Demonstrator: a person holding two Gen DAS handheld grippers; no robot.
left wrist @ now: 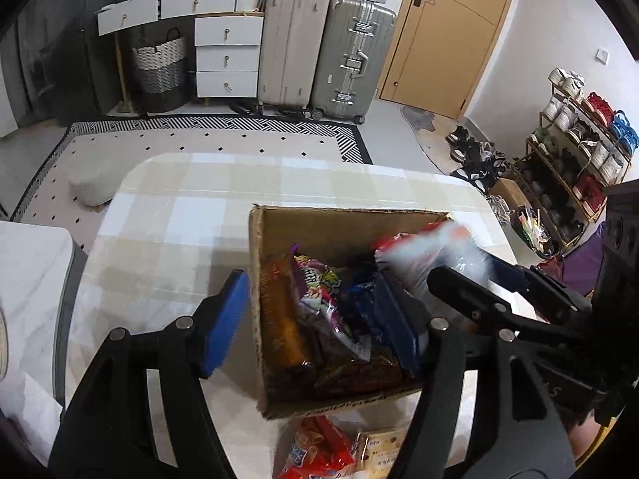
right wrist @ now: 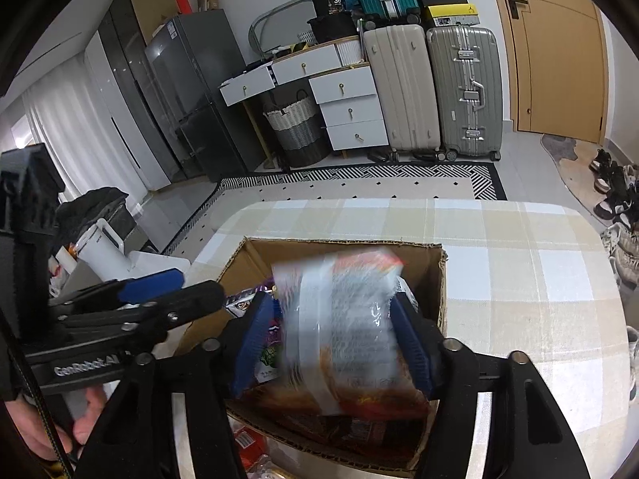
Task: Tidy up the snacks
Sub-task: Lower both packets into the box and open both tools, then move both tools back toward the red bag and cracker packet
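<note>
An open cardboard box (left wrist: 263,279) stands on the checked table and holds several snack packets, among them a purple one (left wrist: 319,291) and a dark blue one (left wrist: 383,311). My left gripper (left wrist: 315,319) is open, its left finger outside the box's left wall and its right finger inside the box. My right gripper (right wrist: 333,343) is shut on a red and clear snack bag (right wrist: 343,319), blurred, held over the box (right wrist: 441,279). That bag shows in the left wrist view (left wrist: 423,251) at the box's right side. Two packets (left wrist: 319,451) lie on the table in front of the box.
The table (left wrist: 179,207) has a beige checked cloth. A white side surface (left wrist: 28,271) lies to the left. On the floor beyond are a patterned rug (left wrist: 239,139), suitcases (left wrist: 319,48), a drawer unit, a basket and a shoe rack (left wrist: 579,151).
</note>
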